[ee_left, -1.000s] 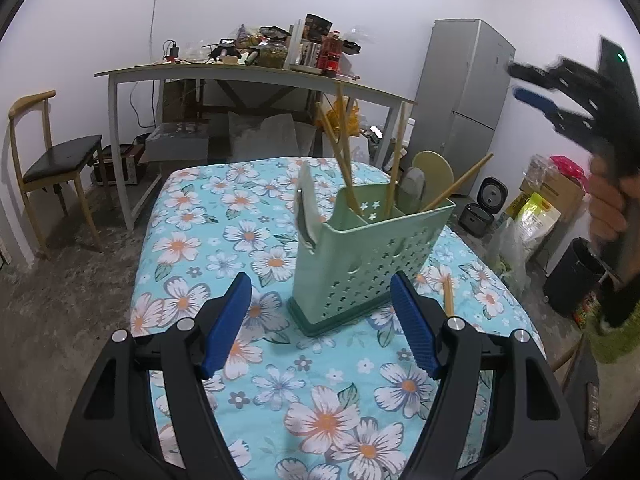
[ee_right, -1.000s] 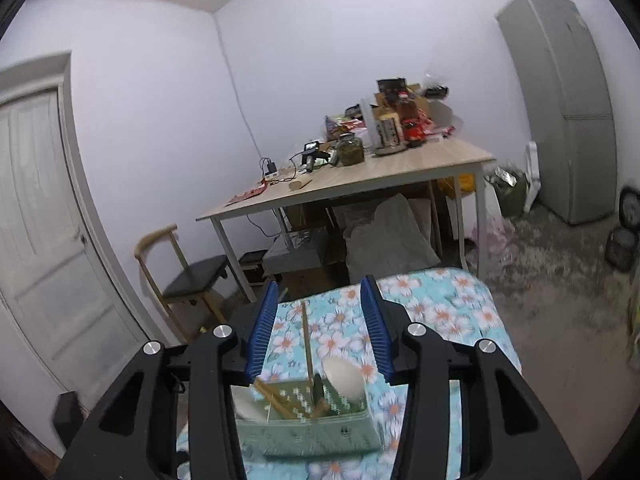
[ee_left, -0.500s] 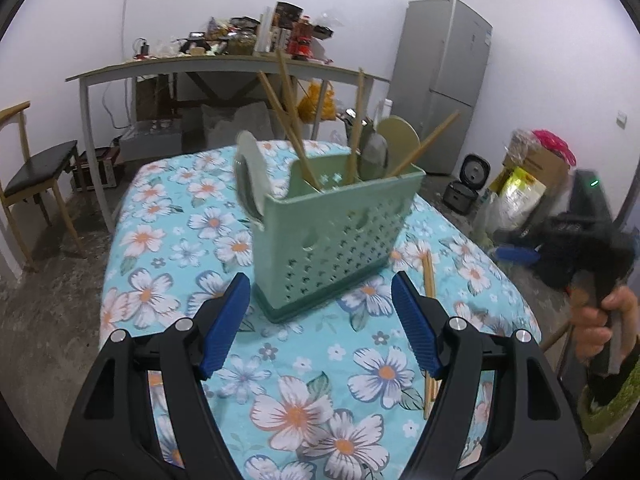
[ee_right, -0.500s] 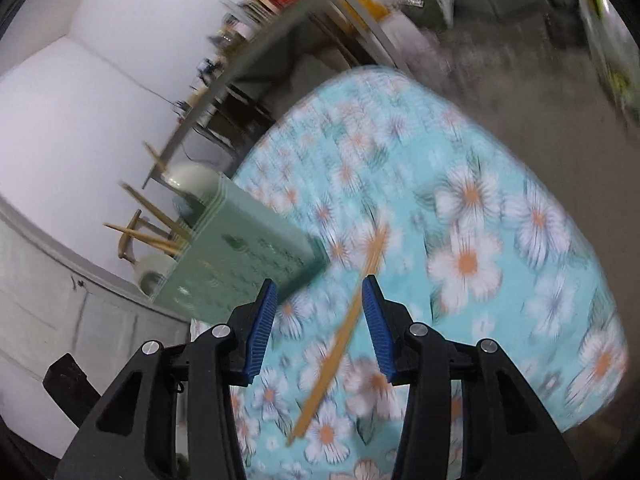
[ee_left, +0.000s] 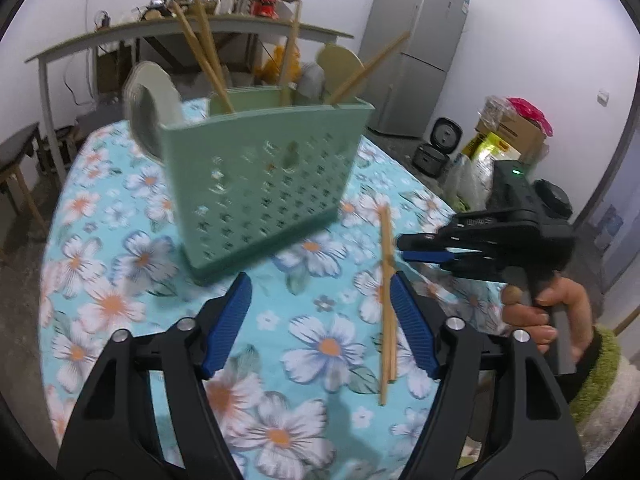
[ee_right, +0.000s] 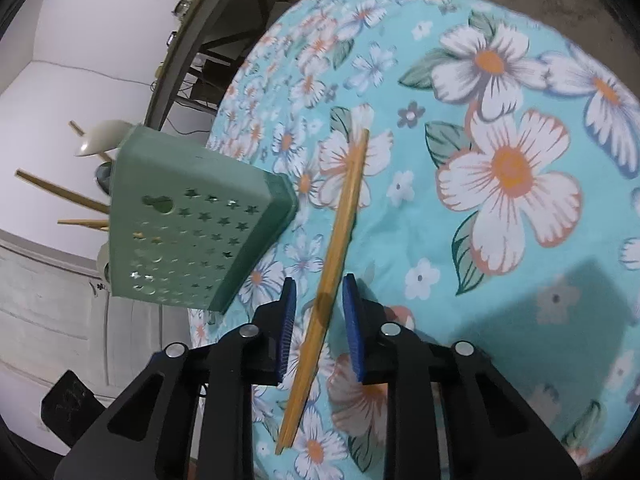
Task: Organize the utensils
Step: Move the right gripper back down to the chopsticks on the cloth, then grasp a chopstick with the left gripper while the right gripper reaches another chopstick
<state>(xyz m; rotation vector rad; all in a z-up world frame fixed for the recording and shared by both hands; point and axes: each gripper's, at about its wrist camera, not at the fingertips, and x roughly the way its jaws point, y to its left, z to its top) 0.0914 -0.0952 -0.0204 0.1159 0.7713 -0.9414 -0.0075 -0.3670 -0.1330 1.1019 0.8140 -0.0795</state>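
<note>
Your tabletop [ee_left: 132,308] wears a turquoise cloth printed with white flowers, orange at the centres, and dark green leaves. The utensil holder [ee_left: 260,184] is pale mint green with a darker green base, its wall punched with star-shaped holes. The chopsticks [ee_right: 336,248] lying on the cloth are light tan wood. Both your left tool [ee_left: 320,312] and right tool [ee_right: 318,320] are black with ribbed blue pads [ee_left: 230,316].
</note>
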